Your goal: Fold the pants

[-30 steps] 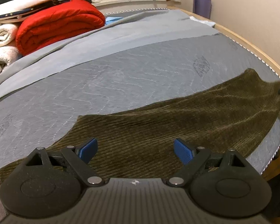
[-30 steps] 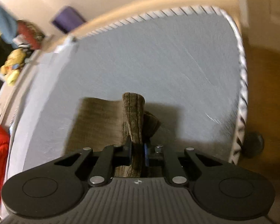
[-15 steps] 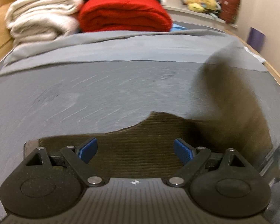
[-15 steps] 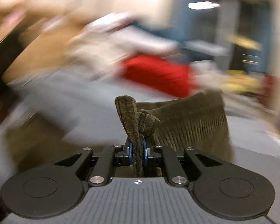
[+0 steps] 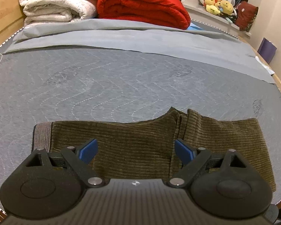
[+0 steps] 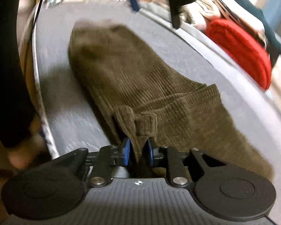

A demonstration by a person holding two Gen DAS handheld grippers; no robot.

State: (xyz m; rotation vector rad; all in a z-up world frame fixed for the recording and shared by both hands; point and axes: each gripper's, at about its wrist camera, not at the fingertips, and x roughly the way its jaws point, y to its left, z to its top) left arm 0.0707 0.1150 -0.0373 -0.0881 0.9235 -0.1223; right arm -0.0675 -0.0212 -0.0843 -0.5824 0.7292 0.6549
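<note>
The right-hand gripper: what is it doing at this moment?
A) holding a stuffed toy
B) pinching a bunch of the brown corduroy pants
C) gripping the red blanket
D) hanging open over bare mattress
B: the right gripper has its blue pads closed on a bunched fold of the pants.

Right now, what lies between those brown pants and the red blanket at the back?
In the left wrist view, only bedding: bare quilted grey mattress, then a lighter grey sheet between the pants and the red blanket.
</note>
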